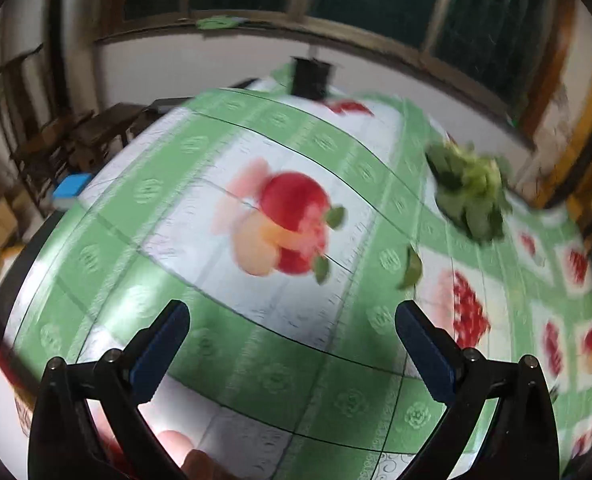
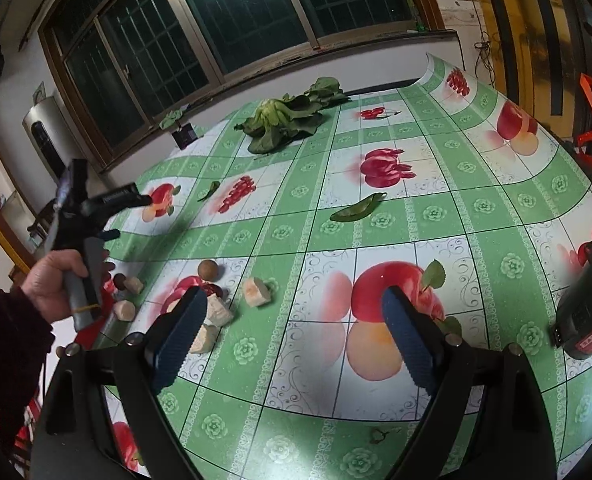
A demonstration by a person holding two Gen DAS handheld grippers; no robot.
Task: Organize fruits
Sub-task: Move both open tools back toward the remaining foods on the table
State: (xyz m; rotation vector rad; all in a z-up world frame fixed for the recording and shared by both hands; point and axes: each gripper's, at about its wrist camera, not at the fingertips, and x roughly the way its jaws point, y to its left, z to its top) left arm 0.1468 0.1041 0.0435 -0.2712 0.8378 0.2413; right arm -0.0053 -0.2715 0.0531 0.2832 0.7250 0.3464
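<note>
1. Dark barred windows (image 2: 232, 28) run along the far wall behind a table covered by a green-and-white checked tablecloth (image 2: 375, 216) printed with red fruit pictures.
2. Near the tabletop's far edge lies a bunch of leafy greens (image 2: 284, 120), with 1 loose green leaf (image 2: 357, 208) about mid-table and a smaller leaf (image 2: 210, 191) toward the left edge.
3. The task's things sit close to the near-left edge: several pale cut fruit chunks (image 2: 258, 291) are scattered there, with a round brown fruit (image 2: 208, 270) just beyond them and a small dark red fruit (image 2: 216, 290) among them.
4. The right gripper (image 2: 296, 340) hangs above the near part of the tabletop with its 2 blue-padded jaws wide apart and nothing between them; its left jaw overlaps the pale chunks in the view, though contact cannot be told.
5. The left gripper (image 2: 130, 216) is at the left edge, gripped by a hand (image 2: 56, 280) in a dark sleeve; in its own blurred wrist view its jaws stand wide apart over a printed apple, holding nothing.
6. A black and red tool (image 2: 587, 312) with a toothed part stands at the right edge.
7. A small dark box (image 2: 184, 134) sits at the far-left corner, just beside a green rag on the sill.
</note>
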